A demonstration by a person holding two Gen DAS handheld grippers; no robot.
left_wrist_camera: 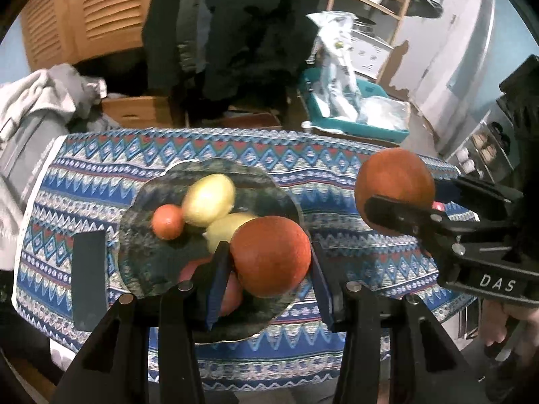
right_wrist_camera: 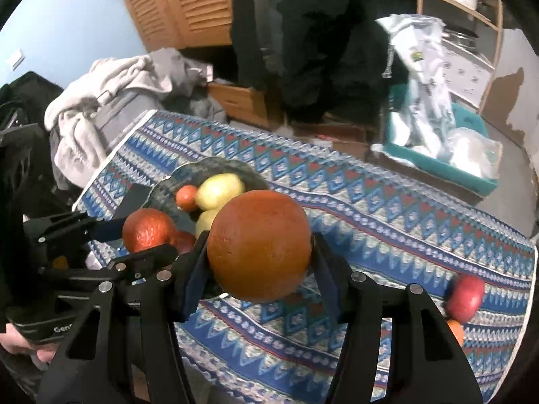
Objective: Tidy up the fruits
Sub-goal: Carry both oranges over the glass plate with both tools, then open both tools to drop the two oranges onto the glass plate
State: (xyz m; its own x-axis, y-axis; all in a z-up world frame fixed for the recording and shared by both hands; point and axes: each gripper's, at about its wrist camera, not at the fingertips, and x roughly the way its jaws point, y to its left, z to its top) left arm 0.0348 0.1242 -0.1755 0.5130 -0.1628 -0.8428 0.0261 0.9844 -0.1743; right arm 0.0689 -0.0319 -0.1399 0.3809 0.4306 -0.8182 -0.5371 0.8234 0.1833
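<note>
Two oranges fill your tools: your left gripper (left_wrist_camera: pixel 269 259) clenches one orange (left_wrist_camera: pixel 271 256) above the plate's near rim (left_wrist_camera: pixel 232 336), your right gripper (right_wrist_camera: pixel 257 256) clenches another (right_wrist_camera: pixel 258 246) over open tablecloth (right_wrist_camera: pixel 387 222).

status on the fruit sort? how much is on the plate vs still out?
Done: the dark plate holds two yellow fruits, a small orange one and a red one.

In hand: the left claw grips an orange over the plate; the right claw holds another orange above the cloth.

Left: a red apple and a small orange fruit on the tablecloth.
</note>
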